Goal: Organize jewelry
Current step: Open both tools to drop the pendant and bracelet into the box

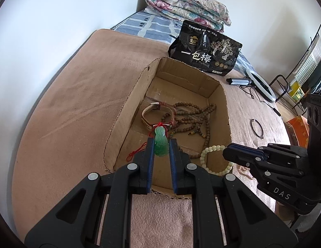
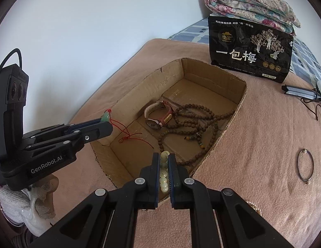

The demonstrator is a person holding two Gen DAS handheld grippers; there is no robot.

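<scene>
An open cardboard box lies on the pink blanket; inside are a wristwatch and brown bead strings. My left gripper is shut on a green jade pendant, over the box's near-left wall, and its red cord trails into the box. My right gripper is shut on a pale bead bracelet above the box's near end.
A thin metal bangle lies on the blanket right of the box. A black snack bag stands behind the box, a folded floral quilt beyond it. A ring light lies at far right.
</scene>
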